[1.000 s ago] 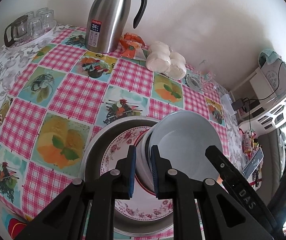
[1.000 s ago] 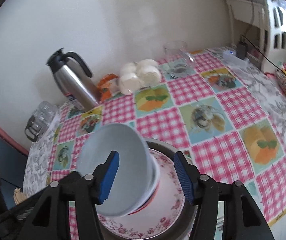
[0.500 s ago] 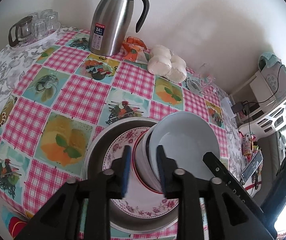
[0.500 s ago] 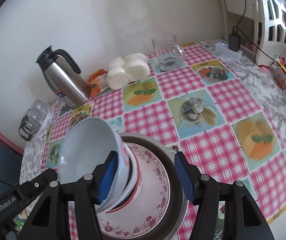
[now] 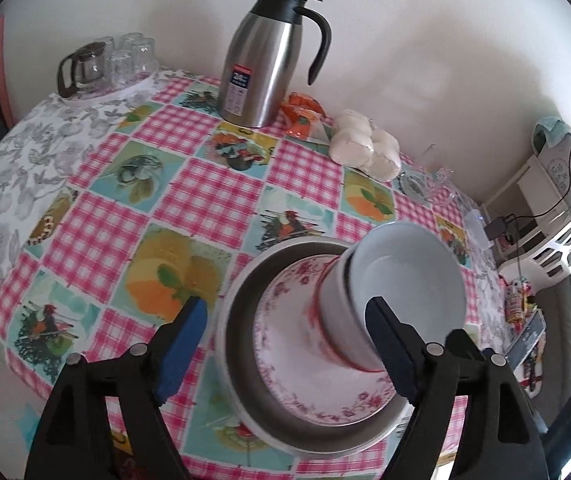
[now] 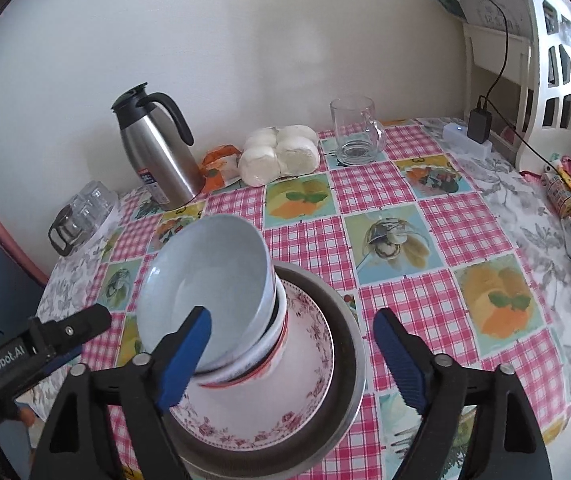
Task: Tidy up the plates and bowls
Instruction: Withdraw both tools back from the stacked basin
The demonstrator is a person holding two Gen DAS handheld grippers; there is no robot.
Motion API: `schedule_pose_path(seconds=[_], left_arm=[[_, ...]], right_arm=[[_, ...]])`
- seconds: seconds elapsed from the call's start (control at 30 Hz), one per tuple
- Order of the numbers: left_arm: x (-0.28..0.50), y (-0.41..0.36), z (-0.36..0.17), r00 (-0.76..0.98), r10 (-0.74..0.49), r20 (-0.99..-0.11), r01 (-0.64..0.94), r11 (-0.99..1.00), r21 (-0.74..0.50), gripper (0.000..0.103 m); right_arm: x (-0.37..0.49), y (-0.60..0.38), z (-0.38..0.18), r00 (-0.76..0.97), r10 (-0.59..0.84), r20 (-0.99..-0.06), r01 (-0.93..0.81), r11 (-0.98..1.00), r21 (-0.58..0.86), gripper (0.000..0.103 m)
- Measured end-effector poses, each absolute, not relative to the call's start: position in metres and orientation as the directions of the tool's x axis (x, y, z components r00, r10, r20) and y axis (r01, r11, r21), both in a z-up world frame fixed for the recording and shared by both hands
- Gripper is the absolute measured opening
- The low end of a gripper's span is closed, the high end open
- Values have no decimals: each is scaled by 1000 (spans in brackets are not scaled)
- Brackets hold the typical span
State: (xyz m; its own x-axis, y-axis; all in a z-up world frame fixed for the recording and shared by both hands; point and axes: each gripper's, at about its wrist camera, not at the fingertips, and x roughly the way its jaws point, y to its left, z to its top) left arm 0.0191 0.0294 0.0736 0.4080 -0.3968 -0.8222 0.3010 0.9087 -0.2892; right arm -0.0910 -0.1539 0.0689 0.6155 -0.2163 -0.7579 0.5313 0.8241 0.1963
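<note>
While both sets of jaws have just been opening, the stack of dishes sits free between them at the lower middle of each frame. The left hand-held gripper [image 5: 285, 336] stands with its blue pads wide apart: one pad over the checked cloth to the left of the metal pan [image 5: 241, 364], the other in front of the pale bowl [image 5: 409, 280], pressing on nothing. The right hand-held gripper [image 6: 291, 354] is likewise spread, its left pad overlapping the bowl's rim in the picture, though whether it touches is hard to tell from this angle; its right pad hangs over the pan's right edge.

That pale bowl is nested on top of white bowls with red bands [image 6: 245, 364], which rest on a floral plate [image 6: 305, 384] lying inside the round metal pan. The pan sits on the bench [image 6: 445, 240], covered in a pink checked cloth with fruit panels.

Toward the top of the left wrist view stands a steel jug with a black handle [image 5: 265, 60], with an orange packet [image 5: 301, 118] and a bag of white buns [image 5: 365, 148] to its right. A glass mug [image 6: 355, 132] stands upper centre in the right wrist view, and a glass pot with tumblers [image 5: 101, 66] sits at the upper left of the left one.
</note>
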Motion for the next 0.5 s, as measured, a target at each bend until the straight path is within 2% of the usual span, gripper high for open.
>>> schedule_pose_path(seconds=[0.17, 0.23, 0.5], left_arm=[[8, 41, 65, 440, -350, -827, 295, 926, -235, 94], [3, 45, 61, 450, -336, -828, 296, 930, -217, 98], [-13, 55, 39, 419, -278, -864, 297, 942, -159, 98]], right_arm=[[-105, -144, 63, 616, -220, -756, 519, 835, 181, 103], [-111, -141, 60, 614, -224, -756, 519, 837, 173, 103], [-128, -134, 44, 582, -235, -779, 526, 839, 140, 103]])
